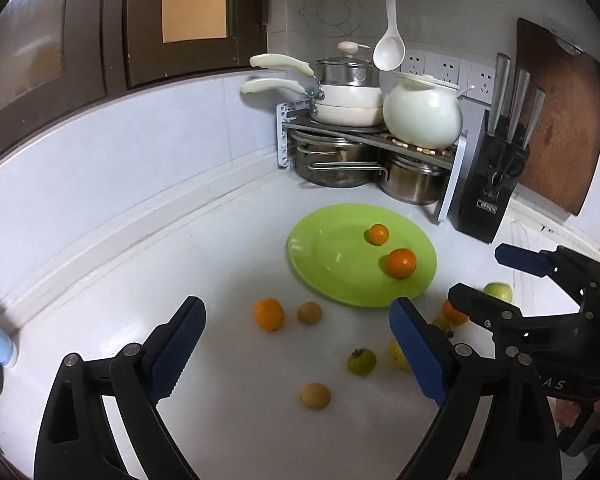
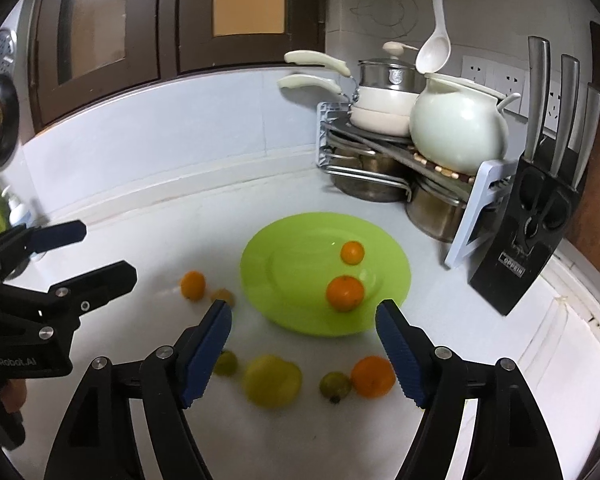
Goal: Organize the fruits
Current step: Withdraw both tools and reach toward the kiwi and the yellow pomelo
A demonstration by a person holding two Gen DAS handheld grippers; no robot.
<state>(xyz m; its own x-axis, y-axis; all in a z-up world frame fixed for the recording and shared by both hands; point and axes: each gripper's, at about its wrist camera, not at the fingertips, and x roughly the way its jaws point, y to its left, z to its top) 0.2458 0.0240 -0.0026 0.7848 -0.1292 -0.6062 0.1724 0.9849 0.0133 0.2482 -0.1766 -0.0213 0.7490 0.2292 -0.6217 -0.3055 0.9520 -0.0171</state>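
A: Where are the fruits being kept at this point?

B: Two oranges are lying on the green plate; the rest are scattered on the surface in front of it: another orange, some brownish round ones and several yellow-green ones.

A: And the grippers?

B: The left gripper and the right gripper are both being held above the surface with jaws open. Nothing is being gripped by either.

A: So which step is being worked on?

B: A gap between placements, it seems. Next, a loose fruit is to be chosen, the jaws lowered around it and closed gently, since round fruit is likely to roll.

A: Anything being obscured?

B: One yellow fruit is partly hidden behind the left gripper's finger. In the right view the near fruits are blurred, so their kinds are hard to name.
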